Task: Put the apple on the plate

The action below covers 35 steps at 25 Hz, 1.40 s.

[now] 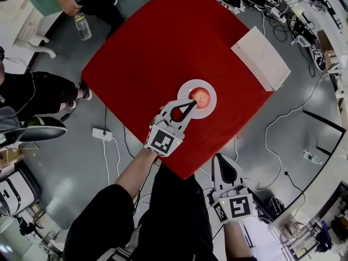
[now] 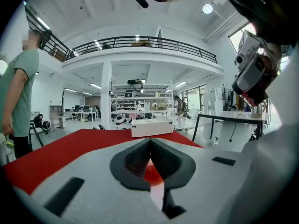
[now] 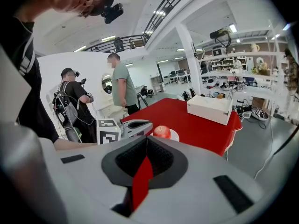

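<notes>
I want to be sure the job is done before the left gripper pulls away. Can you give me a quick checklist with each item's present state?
1. Apple rests on the plate: ok.
2. Left gripper has its jaws together with nothing between them: ok.
3. Left gripper's tips are clear of the apple: cannot tell. In the head view they lie right at its edge.
4. Right gripper is shut, empty and well back from the plate: ok.
5. Plate sits well in from the edges of the red table: ok.
6. White box stands apart from the plate: ok.
</notes>
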### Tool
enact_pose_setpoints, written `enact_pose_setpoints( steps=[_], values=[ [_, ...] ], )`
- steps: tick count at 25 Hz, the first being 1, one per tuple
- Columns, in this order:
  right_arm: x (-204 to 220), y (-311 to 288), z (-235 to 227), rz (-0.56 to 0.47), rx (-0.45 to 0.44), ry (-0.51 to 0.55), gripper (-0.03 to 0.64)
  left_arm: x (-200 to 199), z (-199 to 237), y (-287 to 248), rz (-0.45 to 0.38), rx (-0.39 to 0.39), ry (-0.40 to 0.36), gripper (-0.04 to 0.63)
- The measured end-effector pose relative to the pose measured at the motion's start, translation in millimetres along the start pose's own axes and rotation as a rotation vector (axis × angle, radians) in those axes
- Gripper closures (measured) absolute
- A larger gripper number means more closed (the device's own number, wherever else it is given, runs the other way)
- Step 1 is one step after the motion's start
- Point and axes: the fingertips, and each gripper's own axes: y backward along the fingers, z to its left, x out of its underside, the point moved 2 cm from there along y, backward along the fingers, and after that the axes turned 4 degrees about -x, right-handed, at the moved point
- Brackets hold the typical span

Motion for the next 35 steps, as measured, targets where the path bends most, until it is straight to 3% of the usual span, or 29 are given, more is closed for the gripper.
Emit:
enact_pose_setpoints(
  steps=[6, 21, 32, 35],
  values=[
    [-5.3, 2.1, -1.8, -0.016, -0.016, 0.013, 0.606, -4.9, -4.0, 3.5, 0.014, 0.01, -0.046, 0.589],
    [-36.5, 4.5, 13.4, -0.094, -0.08, 0.052, 0.606, -60.8, -15.3, 42.7, 0.05, -0.064, -0.021, 0.589],
    [-68.6, 27.1, 38.6, -0.157, -0.111, 0.091, 0.606, -128.0, -39.1, 101.8, 0.041, -0.115, 0.067, 0.589],
    [-73.0, 32.8, 45.9, -0.168, -0.113, 0.102, 0.606, -138.7, -42.9, 117.8, 0.033, -0.109, 0.038, 0.589]
  ],
)
